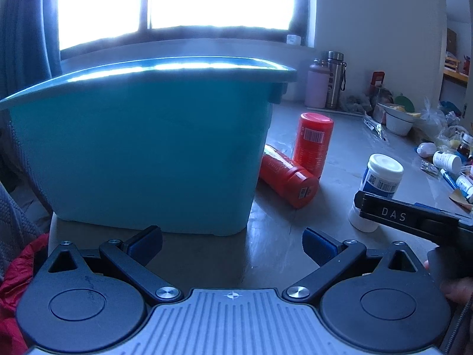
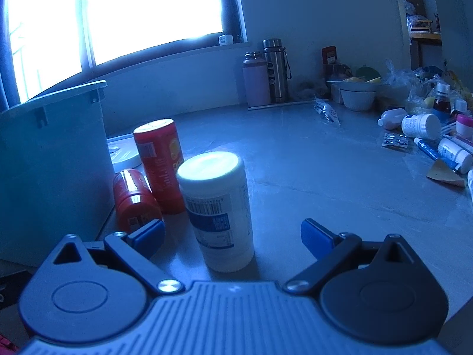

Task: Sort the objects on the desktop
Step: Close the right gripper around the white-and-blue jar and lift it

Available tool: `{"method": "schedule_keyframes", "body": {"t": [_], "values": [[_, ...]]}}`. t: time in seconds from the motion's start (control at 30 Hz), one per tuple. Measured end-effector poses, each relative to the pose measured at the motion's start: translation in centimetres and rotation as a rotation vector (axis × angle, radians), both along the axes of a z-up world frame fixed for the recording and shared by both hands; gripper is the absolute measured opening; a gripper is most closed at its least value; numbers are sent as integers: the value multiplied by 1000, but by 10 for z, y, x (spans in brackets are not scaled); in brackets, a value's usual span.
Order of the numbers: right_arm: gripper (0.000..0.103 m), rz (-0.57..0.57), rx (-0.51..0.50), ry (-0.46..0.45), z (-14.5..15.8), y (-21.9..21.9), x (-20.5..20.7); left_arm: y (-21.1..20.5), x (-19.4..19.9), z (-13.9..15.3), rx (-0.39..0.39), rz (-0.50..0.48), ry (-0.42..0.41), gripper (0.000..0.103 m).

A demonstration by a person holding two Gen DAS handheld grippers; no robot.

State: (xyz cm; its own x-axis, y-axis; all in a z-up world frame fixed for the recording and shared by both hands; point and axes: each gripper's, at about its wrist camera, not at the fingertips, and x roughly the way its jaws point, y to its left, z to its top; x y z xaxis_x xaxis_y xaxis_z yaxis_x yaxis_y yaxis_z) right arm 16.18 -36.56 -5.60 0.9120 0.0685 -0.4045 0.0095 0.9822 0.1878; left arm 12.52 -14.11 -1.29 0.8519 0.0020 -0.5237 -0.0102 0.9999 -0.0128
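Three containers stand or lie just right of the teal bin (image 1: 142, 148): a white bottle (image 2: 218, 207) with a blue label, upright; a red canister (image 2: 159, 162) upright behind it; a second red canister (image 2: 134, 198) lying on its side against the bin's foot. All three rest on the grey table (image 2: 325, 177), none yet in the bin.

Right gripper (image 2: 233, 236) — jaws spread wide, nothing held. The white bottle sits just ahead of its blue pads (image 2: 147, 235), nearer the left pad than the right, apparently not yet between them. Left gripper (image 1: 232, 244) likewise wide open and empty, facing the bin wall.

Judgement: the white bottle is the likely next pick. Risks: the bottle is tall and off-centre in the jaws, so the left pad closing first could tip it into the upright red canister close behind. The lying canister could roll if bumped.

Far right — loose clutter of small medicine bottles (image 2: 419, 125), tubes, bowl (image 2: 357, 97); two flasks (image 2: 266, 74) by the wall.
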Motion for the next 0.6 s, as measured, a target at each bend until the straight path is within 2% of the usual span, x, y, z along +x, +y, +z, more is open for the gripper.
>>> {"method": "schedule_keyframes", "body": {"t": [0.47,0.5,0.53,0.6], "values": [[97,36,-12,-11,-9,4,29,-3,16,-9,-2,27,-11,102],[89,40,-18,-14,-10,4,31,-2,17,-10,-3,29,-14,102],[53,46,-20,-12,-10,3,35,-2,19,-11,-5,32,-16,102],[49,58,-5,-11,-10,1,36,0,21,-13,-8,37,-18,102]]}}
